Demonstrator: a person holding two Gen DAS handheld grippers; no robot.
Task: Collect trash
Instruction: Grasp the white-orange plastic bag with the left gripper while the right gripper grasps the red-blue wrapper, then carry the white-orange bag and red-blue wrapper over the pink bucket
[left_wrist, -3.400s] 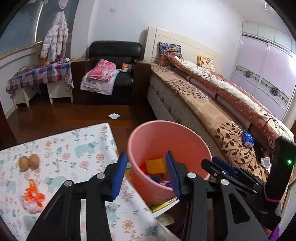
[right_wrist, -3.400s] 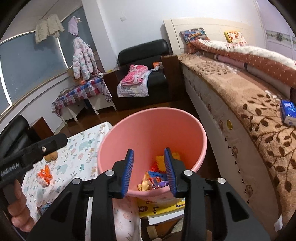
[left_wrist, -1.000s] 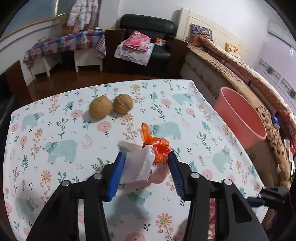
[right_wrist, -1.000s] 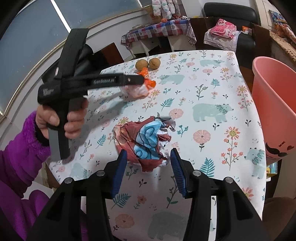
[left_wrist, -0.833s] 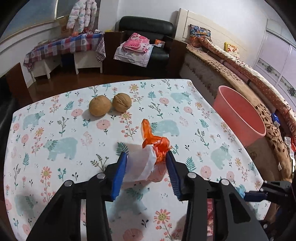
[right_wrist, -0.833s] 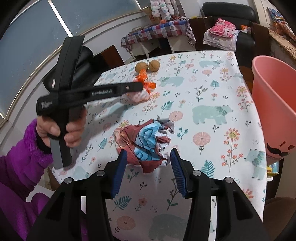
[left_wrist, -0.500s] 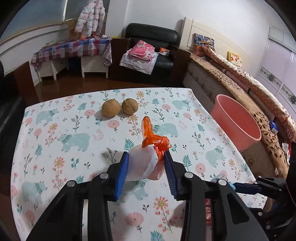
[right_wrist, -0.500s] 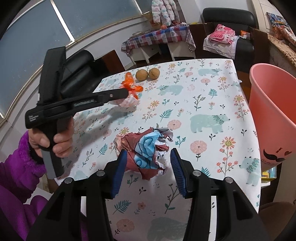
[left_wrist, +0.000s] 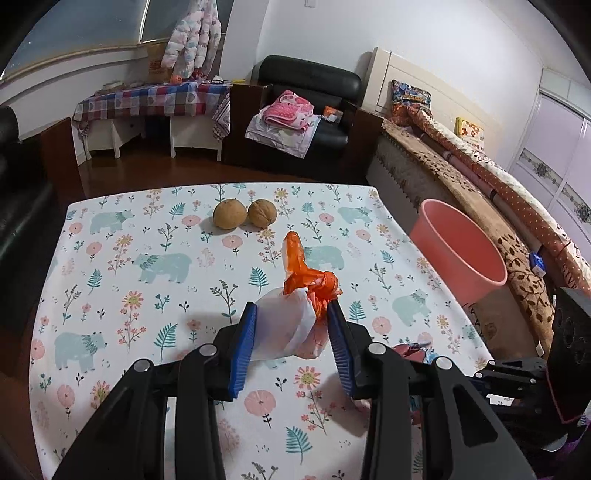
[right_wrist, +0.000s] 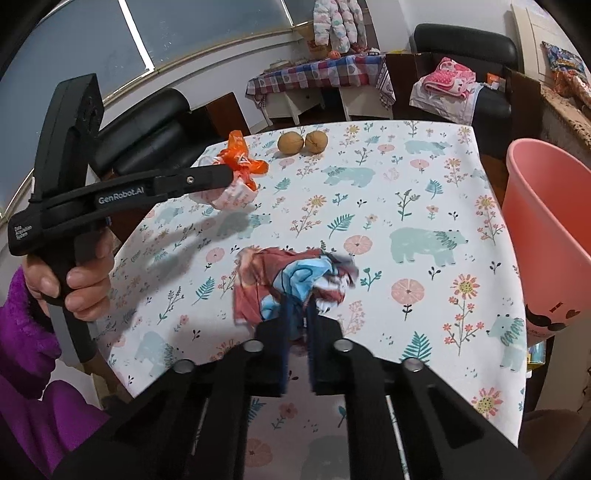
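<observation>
My left gripper (left_wrist: 291, 334) is shut on a knotted orange and white plastic bag (left_wrist: 295, 314) and holds it above the flowered tablecloth (left_wrist: 147, 266). The bag also shows in the right wrist view (right_wrist: 236, 181), lifted off the table in the left gripper (right_wrist: 221, 177). My right gripper (right_wrist: 297, 334) is shut on a crumpled red and blue wrapper (right_wrist: 291, 284) that lies on the cloth near the front edge. A pink bin (left_wrist: 458, 254) stands off the table's right side and also shows in the right wrist view (right_wrist: 546, 221).
Two walnuts (left_wrist: 245, 214) lie at the far middle of the table, also in the right wrist view (right_wrist: 303, 142). A bed (left_wrist: 498, 184) runs behind the bin. A black armchair (left_wrist: 306, 110) with clothes and a checked side table (left_wrist: 147, 107) stand beyond.
My left gripper has lifted the orange and white bag higher off the table. My right gripper has closed on the crumpled wrapper, which was between open fingers before.
</observation>
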